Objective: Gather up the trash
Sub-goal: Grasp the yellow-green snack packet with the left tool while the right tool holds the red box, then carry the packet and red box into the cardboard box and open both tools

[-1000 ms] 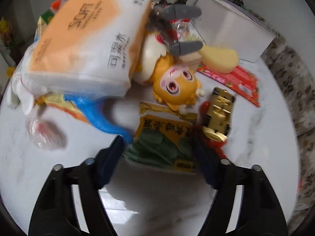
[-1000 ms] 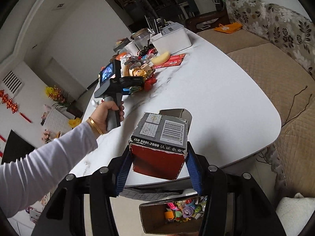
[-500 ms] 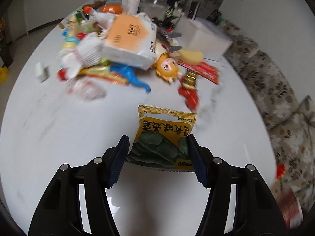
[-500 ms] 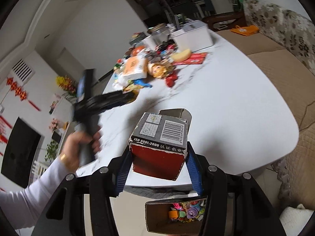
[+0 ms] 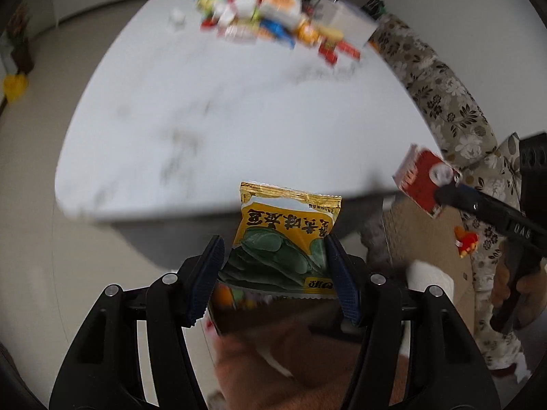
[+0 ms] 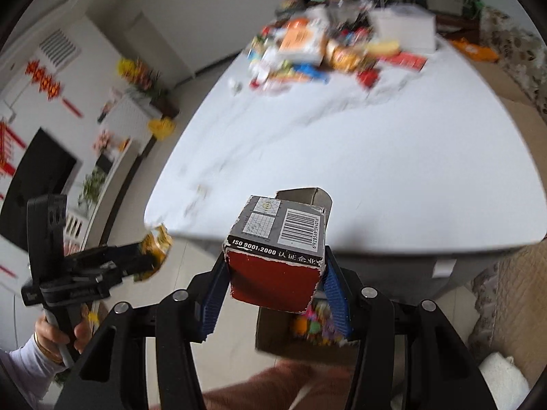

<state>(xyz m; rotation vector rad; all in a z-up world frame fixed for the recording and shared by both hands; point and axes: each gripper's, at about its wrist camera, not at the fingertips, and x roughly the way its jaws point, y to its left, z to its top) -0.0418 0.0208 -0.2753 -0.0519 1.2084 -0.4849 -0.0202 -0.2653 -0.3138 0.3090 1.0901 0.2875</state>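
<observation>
A yellow snack packet [image 5: 282, 239] is being pinched by the left gripper [image 5: 273, 282], a red box [image 6: 277, 259] by the right gripper [image 6: 273, 295], both being held past the white marble table [image 6: 376, 157] edge, above a cardboard bin [image 6: 283, 338] on the floor.

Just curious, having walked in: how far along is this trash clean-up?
Partly done. The cardboard box on the floor already holds colourful bits. In hand: a yellow-green snack packet and a torn red-and-black carton, each clamped in a hand-held gripper. A heap of clutter remains on the white marble table.
</observation>
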